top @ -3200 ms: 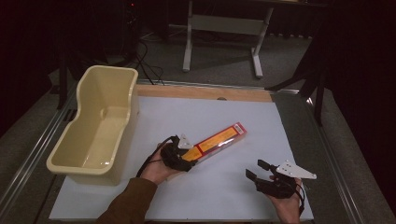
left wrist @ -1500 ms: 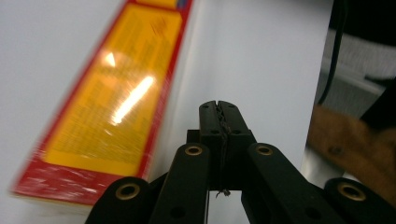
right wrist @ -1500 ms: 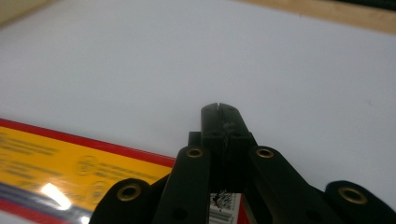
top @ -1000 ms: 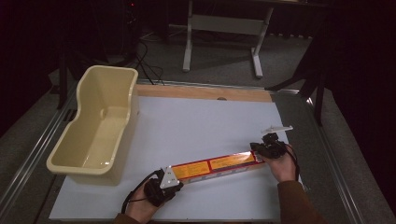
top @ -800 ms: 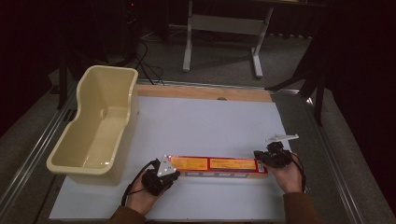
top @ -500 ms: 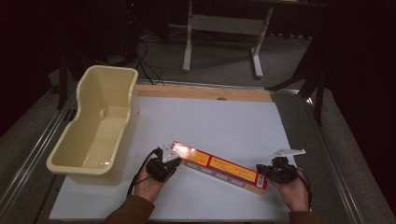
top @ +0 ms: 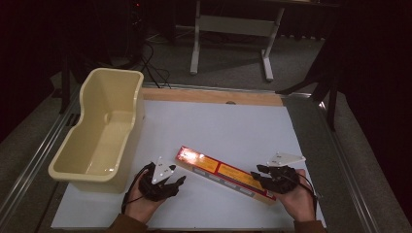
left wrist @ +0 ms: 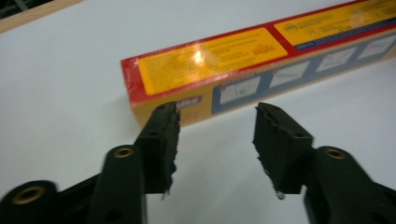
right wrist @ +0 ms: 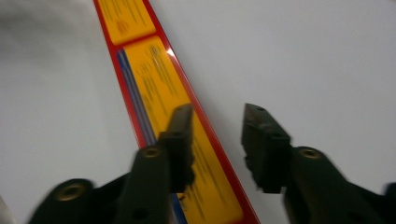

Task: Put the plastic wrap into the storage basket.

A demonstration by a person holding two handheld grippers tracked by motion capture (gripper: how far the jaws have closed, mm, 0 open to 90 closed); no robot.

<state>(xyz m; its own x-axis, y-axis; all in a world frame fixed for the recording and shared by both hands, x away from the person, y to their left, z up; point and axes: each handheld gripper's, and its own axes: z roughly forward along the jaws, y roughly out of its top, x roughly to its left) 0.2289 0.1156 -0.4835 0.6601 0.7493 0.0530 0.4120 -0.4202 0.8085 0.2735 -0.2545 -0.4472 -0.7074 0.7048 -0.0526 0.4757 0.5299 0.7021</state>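
I am hovering both grippers, jaws parted and empty, at the long box [top: 225, 174] in the lower centre. To grip well, I am judging the left gripper [top: 165, 183] and right gripper [top: 268, 178] should each straddle an end squarely

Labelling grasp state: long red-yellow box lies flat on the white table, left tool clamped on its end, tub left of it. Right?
Not clamped. The left gripper view shows the left tool open, short of the box. Box flat on the table, tub left: correct.
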